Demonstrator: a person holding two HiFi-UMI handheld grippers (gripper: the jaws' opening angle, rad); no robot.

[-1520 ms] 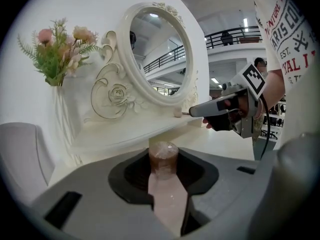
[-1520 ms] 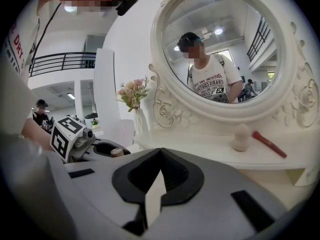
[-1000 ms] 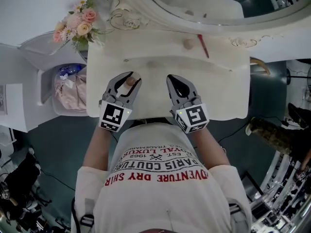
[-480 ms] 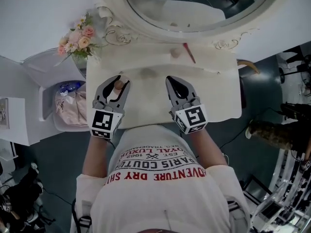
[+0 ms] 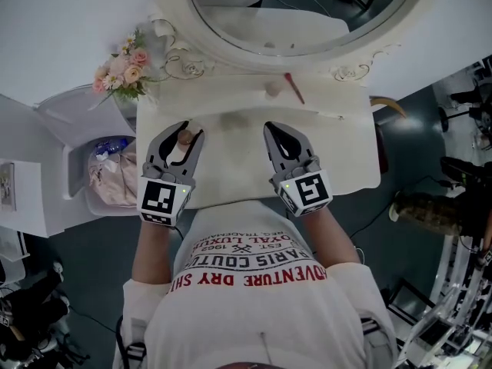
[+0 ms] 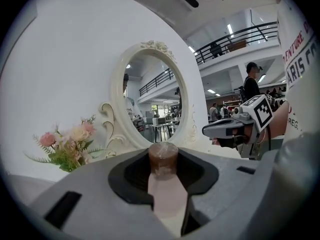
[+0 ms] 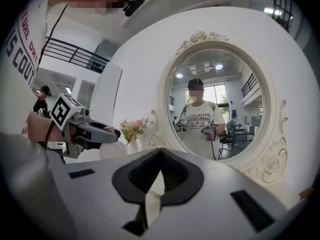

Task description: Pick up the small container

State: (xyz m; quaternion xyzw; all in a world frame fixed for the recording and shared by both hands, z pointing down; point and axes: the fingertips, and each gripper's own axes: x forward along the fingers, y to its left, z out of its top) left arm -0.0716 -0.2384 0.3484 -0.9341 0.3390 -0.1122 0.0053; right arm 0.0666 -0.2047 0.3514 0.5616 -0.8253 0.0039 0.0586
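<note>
A small pale pink container with a brown cap [image 6: 163, 160] sits between the jaws of my left gripper [image 5: 183, 138], which is shut on it. In the head view the cap [image 5: 185, 137] shows at the jaw tips, over the front left of the cream vanity table [image 5: 231, 171]. My right gripper [image 5: 280, 135] hovers beside it over the table's middle, shut with nothing between its jaws [image 7: 160, 156]. Each gripper view catches the other gripper: the right gripper [image 6: 220, 130] and the left gripper [image 7: 95, 132].
Another small pinkish jar [image 5: 272, 88] and a red stick [image 5: 294, 88] lie at the table's back, under the oval mirror [image 5: 292, 6]. A pink flower bunch [image 5: 123, 69] stands at the back left corner. A bin with a pink bag [image 5: 108, 171] sits left of the table.
The head view has tilted, so more of the mirror shows. My left gripper has drifted left with the container still in it. The right gripper has hardly moved.
</note>
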